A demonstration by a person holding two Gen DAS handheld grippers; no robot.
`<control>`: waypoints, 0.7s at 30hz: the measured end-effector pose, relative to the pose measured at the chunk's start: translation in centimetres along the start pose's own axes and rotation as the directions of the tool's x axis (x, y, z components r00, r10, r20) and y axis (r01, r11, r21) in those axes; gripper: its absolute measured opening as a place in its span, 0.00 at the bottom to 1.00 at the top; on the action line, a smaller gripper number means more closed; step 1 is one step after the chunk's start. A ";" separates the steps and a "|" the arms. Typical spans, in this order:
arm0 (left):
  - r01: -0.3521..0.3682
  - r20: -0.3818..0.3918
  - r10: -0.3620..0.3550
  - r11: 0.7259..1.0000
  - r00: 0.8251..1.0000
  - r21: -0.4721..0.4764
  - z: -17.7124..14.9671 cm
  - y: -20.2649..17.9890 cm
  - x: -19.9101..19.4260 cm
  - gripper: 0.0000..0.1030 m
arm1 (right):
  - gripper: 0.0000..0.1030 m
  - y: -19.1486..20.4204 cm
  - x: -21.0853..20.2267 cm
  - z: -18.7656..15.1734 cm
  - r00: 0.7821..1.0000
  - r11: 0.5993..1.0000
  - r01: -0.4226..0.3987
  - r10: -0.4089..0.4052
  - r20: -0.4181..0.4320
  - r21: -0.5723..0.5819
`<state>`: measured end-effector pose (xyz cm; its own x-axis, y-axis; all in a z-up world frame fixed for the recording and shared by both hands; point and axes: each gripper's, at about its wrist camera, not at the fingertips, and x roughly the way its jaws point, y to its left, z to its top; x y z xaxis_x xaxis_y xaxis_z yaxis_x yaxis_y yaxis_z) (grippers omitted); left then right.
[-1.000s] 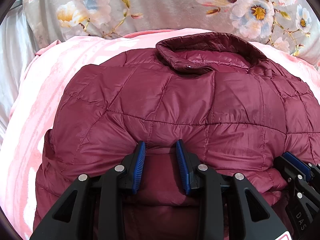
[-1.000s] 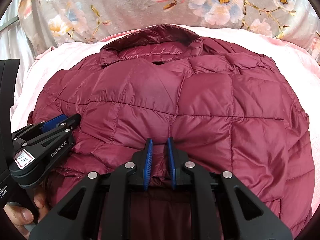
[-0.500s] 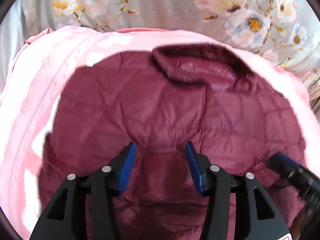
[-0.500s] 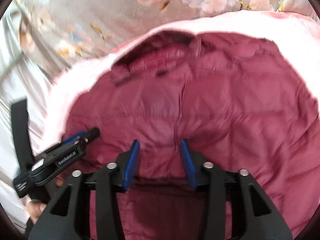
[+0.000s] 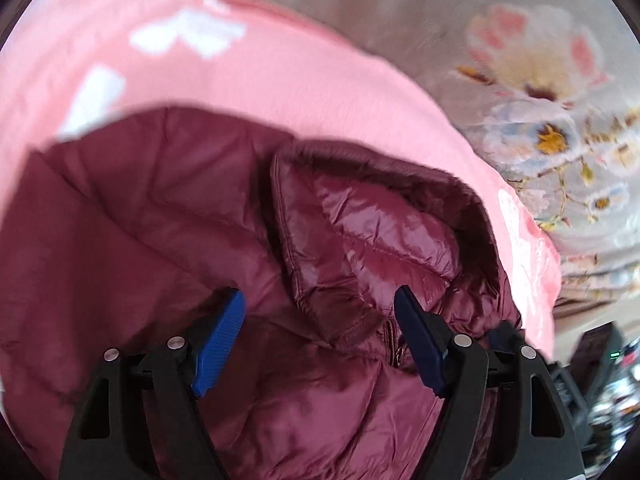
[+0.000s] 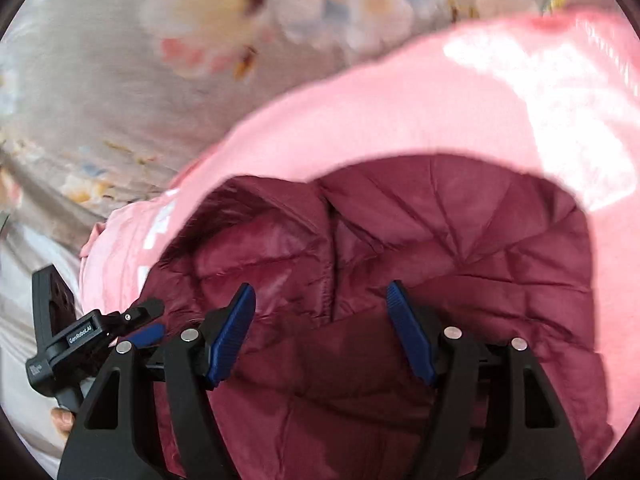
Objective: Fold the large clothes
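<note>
My left gripper [image 5: 318, 344] hangs over the maroon quilted puffer jacket [image 5: 168, 248], its jaws spreading and already wide, with nothing pinched between the blue pads [image 5: 218, 340]. The fabric lies below and between them, and I cannot see either pad pressing on it. From that camera the jacket's stand-up collar [image 5: 380, 224] sits at about one o'clock from my fingertips, its shiny lining turned up, and a zipper end [image 5: 394, 344] shows just inside my right-hand pad. The jacket fills the lower half of the view and rests on a pink blanket [image 5: 280, 68], which runs from nine o'clock round to two o'clock. Beyond it, at one to three o'clock, is the grey floral bedsheet [image 5: 540, 140], blurred.

My right gripper [image 6: 320, 328] is also opening, jaws wide, empty, over the folded body of the same jacket [image 6: 460, 240]. A folded edge of the jacket crosses between my pads. The collar [image 6: 248, 236] lies at eleven o'clock here, and the pink blanket [image 6: 440, 100] curves from ten o'clock over to three. The floral sheet [image 6: 120, 80] takes up the top left. At eight o'clock I see my left gripper [image 6: 148, 320] from the side at the jacket's edge, with a bit of my hand [image 6: 62, 420] under it.
</note>
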<state>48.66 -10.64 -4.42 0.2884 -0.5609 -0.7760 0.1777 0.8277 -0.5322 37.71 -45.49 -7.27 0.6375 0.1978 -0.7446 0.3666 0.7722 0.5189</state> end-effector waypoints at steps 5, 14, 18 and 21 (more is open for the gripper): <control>0.053 -0.027 -0.052 0.997 0.998 0.054 -0.4 -1.5 -0.3 0.31 | 0.50 2.9 0.8 -1.4 0.991 0.990 -0.120 0.115 -0.067 -0.077; -0.032 0.052 0.023 0.984 0.998 0.175 -1.4 -2.2 -2.1 0.07 | 0.03 2.2 -2.9 -2.3 0.987 0.984 -0.132 0.142 0.075 -0.123; -0.102 0.046 0.094 0.970 0.994 0.219 -3.3 -0.4 0.2 0.07 | 0.02 0.3 -0.7 -4.0 0.999 0.983 0.031 -0.024 0.040 -0.178; -0.098 0.110 0.073 0.964 0.991 0.248 -4.1 0.2 0.5 0.10 | 0.01 0.7 0.7 -5.4 0.994 0.962 0.100 -0.089 0.058 -0.253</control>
<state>44.95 -10.85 -6.35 0.4027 -0.4942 -0.7705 0.3767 0.8566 -0.3526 34.80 -41.55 -9.69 0.6409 0.0932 -0.7620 0.2455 0.9156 0.3184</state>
